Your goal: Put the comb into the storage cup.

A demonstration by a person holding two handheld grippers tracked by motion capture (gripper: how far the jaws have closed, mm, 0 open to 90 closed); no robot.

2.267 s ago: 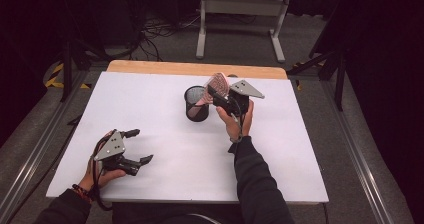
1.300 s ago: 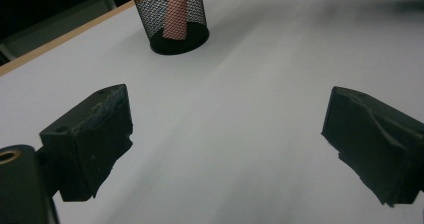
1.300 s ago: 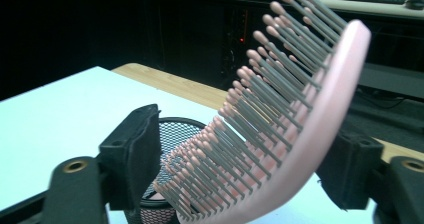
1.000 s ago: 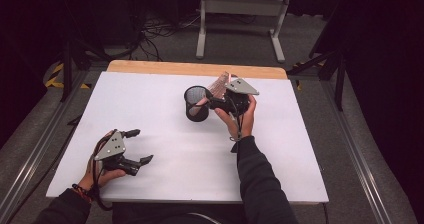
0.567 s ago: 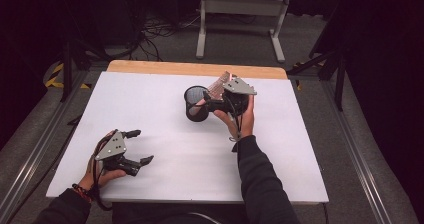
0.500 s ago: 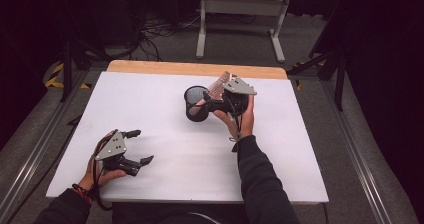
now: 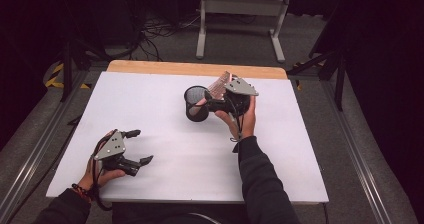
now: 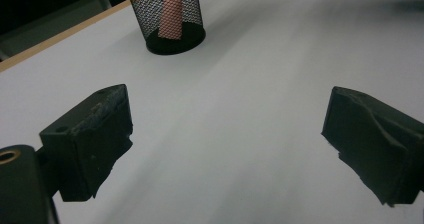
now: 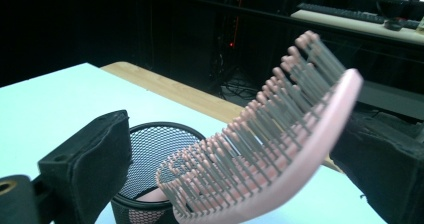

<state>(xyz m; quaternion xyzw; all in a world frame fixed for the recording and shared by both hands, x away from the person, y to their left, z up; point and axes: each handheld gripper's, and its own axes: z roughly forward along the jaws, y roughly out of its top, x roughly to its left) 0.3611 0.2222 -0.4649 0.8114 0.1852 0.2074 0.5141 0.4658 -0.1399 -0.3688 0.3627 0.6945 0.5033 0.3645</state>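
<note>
A pink hairbrush stands tilted in a black mesh cup at the table's back middle, its handle down inside the cup and its bristled head up. My right gripper is around the brush head just right of the cup; its jaws stand wide apart, so it is open. The brush's back lies close to the right-hand jaw. My left gripper rests open near the front left of the white table, holding nothing.
A wooden strip runs along the table's far edge. Behind it are a white frame's legs and cables on the floor. Bare white surface stretches between the two grippers and to the right of the cup.
The right hand brought the brush down and left from above the cup, so its handle went into the cup. The left gripper stayed still.
</note>
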